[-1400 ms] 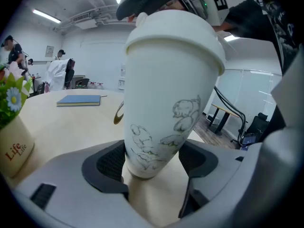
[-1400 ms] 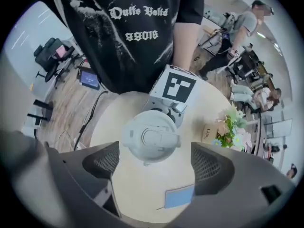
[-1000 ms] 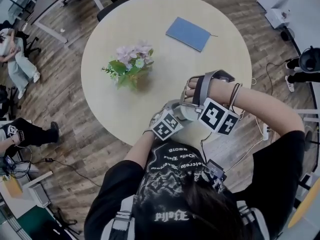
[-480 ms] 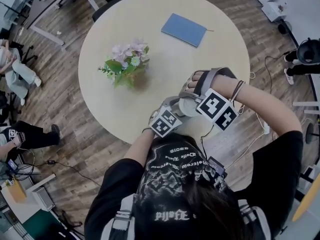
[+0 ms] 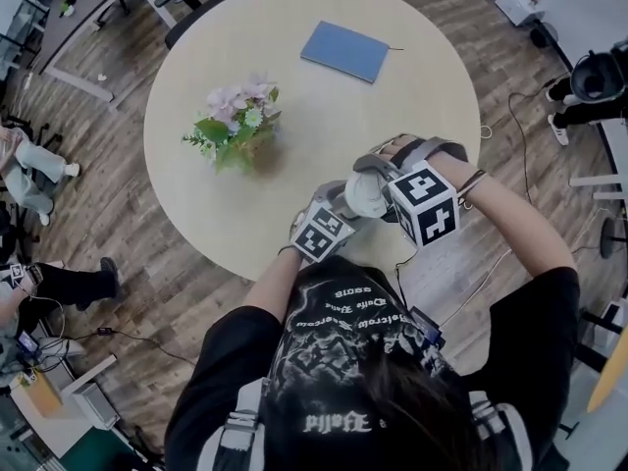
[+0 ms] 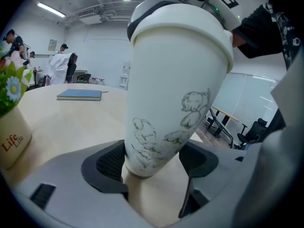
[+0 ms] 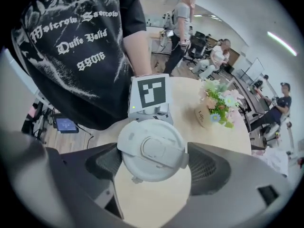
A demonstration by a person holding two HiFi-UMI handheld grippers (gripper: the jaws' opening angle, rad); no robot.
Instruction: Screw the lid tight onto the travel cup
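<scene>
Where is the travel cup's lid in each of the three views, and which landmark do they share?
Head view: the lid is near the centre, slightly right.
Left gripper view: at the top, capping the travel cup.
Right gripper view: centre, seen from above.
Shared landmark: the potted flowers: left of the lid, at the left edge, right of centre, in that order.

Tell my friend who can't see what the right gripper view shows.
A white lid is clamped between the right gripper's two dark jaws, above a pale table. Behind it are a marker cube, a flower pot and someone's black shirt.
</scene>
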